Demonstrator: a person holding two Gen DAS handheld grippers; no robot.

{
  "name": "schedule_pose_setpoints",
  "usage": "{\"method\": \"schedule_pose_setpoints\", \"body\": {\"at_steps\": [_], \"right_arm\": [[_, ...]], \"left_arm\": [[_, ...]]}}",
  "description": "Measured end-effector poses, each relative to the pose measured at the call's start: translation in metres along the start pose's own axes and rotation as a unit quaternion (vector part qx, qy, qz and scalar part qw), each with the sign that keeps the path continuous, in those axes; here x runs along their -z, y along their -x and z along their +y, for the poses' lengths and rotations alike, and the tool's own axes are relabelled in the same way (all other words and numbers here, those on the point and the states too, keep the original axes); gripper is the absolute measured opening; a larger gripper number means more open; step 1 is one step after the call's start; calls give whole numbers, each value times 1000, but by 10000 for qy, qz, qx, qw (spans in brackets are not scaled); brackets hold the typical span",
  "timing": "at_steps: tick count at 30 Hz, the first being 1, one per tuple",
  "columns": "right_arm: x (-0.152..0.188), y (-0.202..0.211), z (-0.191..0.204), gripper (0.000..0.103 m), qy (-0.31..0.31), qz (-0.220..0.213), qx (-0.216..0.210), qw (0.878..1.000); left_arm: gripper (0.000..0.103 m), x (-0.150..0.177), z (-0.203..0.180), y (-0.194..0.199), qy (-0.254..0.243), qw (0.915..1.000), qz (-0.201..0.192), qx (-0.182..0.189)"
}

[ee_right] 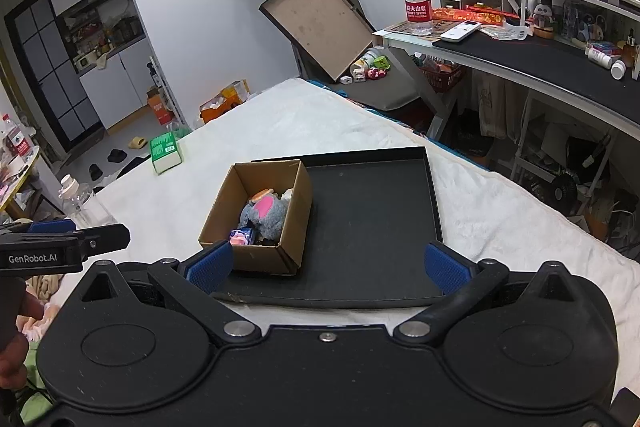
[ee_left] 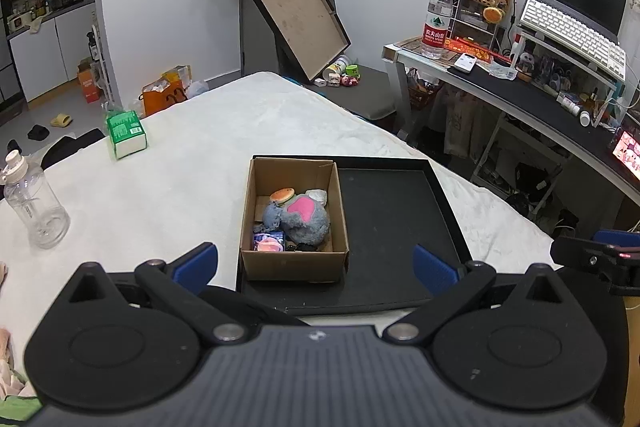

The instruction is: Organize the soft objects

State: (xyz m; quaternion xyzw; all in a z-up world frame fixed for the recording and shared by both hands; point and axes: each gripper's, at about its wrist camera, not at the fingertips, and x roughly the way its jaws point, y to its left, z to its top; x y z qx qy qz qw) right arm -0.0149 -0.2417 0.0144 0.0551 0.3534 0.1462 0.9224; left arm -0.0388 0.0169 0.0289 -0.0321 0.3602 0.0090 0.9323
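Note:
A small cardboard box [ee_left: 294, 263] [ee_right: 256, 259] stands in the left part of a shallow black tray [ee_left: 392, 219] [ee_right: 368, 211] on a white-covered surface. Inside the box lie a grey plush with a pink ear [ee_left: 306, 217] [ee_right: 266, 213], a small burger-like toy [ee_left: 282, 195], a white soft item [ee_left: 318, 195] and a pink and blue packet [ee_left: 268, 241] [ee_right: 242, 237]. My left gripper [ee_left: 316, 265] hangs open just before the box, nothing between its blue pads. My right gripper [ee_right: 328, 265] is open over the tray's near edge, also holding nothing.
A green tissue pack [ee_left: 125, 134] [ee_right: 165, 151] and a clear plastic bottle [ee_left: 34, 203] stand on the white cover [ee_left: 180, 163] to the left. Pale cloth [ee_left: 8, 367] [ee_right: 40, 287] lies at the near left. A cluttered desk [ee_left: 540, 95] is on the right; a chair with a tilted box lid [ee_left: 300, 23] behind.

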Motion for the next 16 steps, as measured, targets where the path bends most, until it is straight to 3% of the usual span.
{"method": "schedule_pose_setpoints", "body": {"at_steps": [16], "right_arm": [[1, -4, -3, 103, -55, 75, 25, 10000]], "left_arm": [[103, -1, -1, 2, 0, 10000, 2, 32]]}}
